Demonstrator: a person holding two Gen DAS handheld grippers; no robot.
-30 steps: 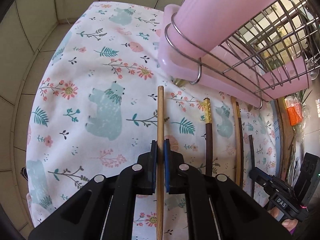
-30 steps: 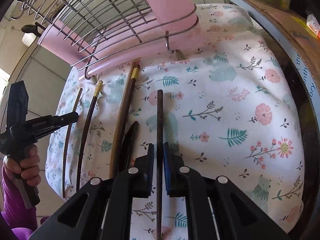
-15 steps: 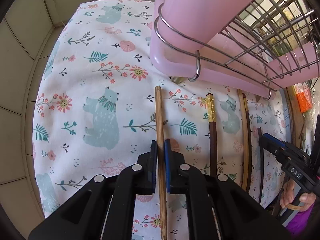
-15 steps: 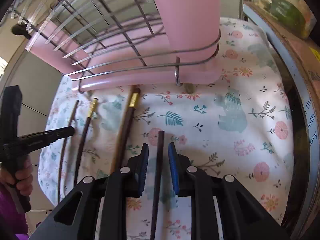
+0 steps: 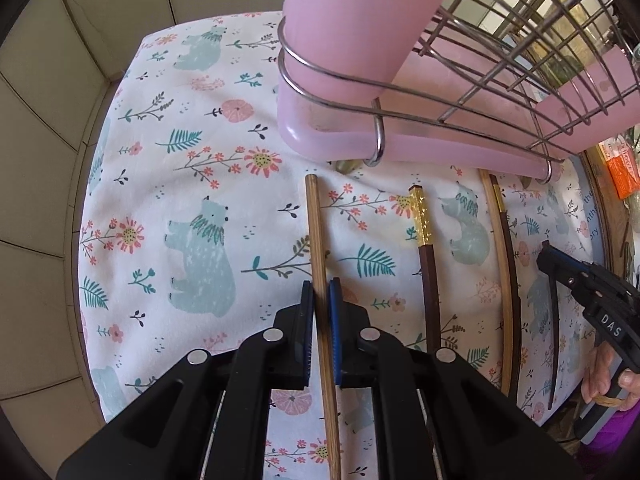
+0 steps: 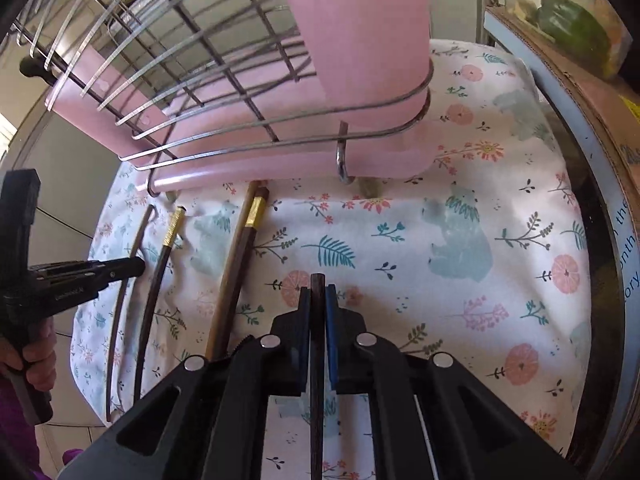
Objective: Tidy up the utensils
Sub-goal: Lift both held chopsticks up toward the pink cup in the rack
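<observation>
Bamboo chopstick (image 5: 320,264) clamped between the pads of the left gripper (image 5: 320,300), pinched mid-shaft so both ends balance. Dark chopstick (image 6: 317,292) clamped in the right gripper (image 6: 318,300), jaws just closed on it near its top end. Both sticks pointed toward the pink utensil holder (image 5: 340,32) in the wire rack (image 5: 520,60), at the far edge of the printed cloth (image 5: 180,160). Remaining chopsticks (image 5: 428,264) laid parallel between the grippers, tops toward the rack, presumably for one-by-one pickup.
</observation>
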